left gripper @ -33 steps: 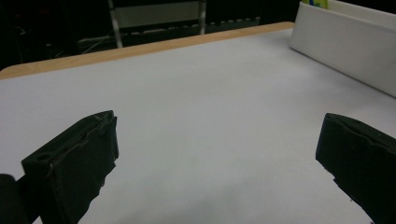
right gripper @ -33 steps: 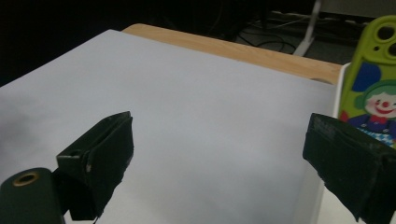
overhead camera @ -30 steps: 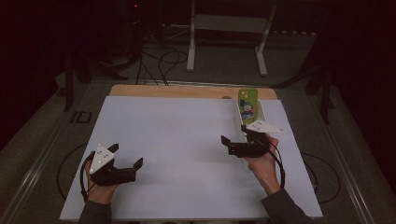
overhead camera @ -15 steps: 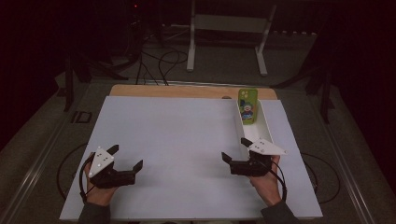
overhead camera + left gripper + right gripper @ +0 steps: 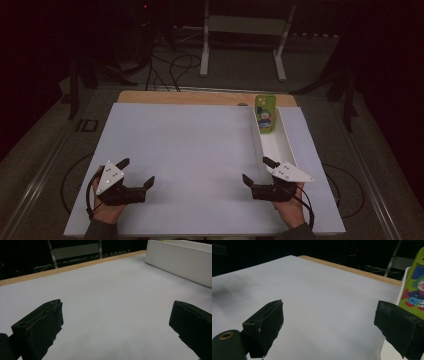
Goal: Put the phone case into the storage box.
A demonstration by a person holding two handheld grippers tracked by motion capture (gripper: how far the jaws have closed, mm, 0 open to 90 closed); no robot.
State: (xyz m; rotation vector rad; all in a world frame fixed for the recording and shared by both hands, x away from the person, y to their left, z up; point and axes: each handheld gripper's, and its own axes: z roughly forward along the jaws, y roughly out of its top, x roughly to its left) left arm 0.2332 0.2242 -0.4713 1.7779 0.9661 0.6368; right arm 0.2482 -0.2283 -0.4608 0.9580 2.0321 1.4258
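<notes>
On the white table (image 5: 200, 150), the green pouch (image 5: 265, 114) stands lengthwise in its tray (image 5: 280, 145); both claws spread.

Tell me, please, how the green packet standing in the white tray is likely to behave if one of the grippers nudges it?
The green packet stands upright at the far end of the narrow white tray, so a nudge near its top would probably tip it over. It looks flat and thin, so it is likely light. The tray walls beside it should keep it from sliding sideways.

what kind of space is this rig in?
Likely a lab or recording studio: a white-covered table in a dark room, cables on the floor, a metal stand behind, a white tray with a green card.
</notes>
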